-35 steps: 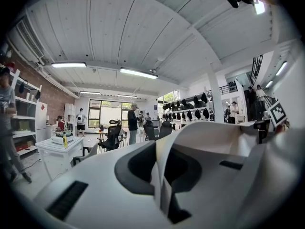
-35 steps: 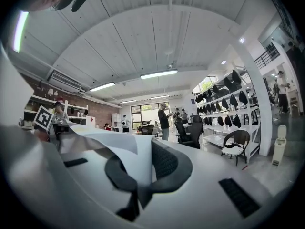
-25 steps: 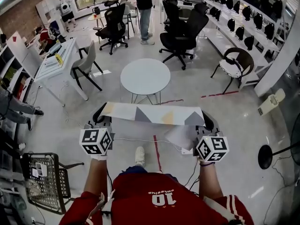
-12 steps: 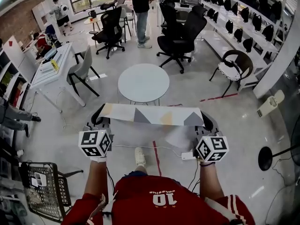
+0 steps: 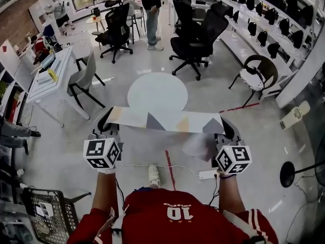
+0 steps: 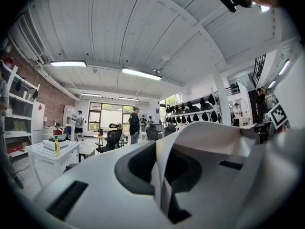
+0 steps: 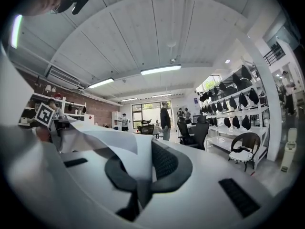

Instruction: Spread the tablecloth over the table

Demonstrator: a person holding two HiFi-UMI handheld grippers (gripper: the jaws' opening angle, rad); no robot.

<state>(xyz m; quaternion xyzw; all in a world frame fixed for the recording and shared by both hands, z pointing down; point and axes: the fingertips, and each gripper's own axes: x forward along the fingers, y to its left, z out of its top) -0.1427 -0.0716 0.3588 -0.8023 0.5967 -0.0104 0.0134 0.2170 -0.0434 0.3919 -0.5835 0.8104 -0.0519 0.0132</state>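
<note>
Floor (image 5: 264,136): pale and bare on both sides of the round table and between it and the person; a red tape line (image 5: 170,170) runs along it toward the person's feet.
Desk (image 5: 46,79): white, along the left side, well apart from the table, with a grey chair (image 5: 84,77) at its near edge.
Round table (image 5: 157,89): white top, bare, straight ahead of the person; open floor all round its rim.
Black office chairs (image 5: 195,34): beyond the table, apart from its far rim.
Tablecloth (image 5: 163,120): white with grey triangles, stretched level in the air as a folded band between both grippers; in the head view its far edge overlaps the table's near rim, and contact cannot be told.
Left gripper (image 5: 106,123): jaws pinched together on the cloth's left end.
Right gripper (image 5: 226,129): jaws clamped on the cloth's right end, where a loose fold hangs.
Power strip (image 5: 208,174): on the floor by the right hand.
</note>
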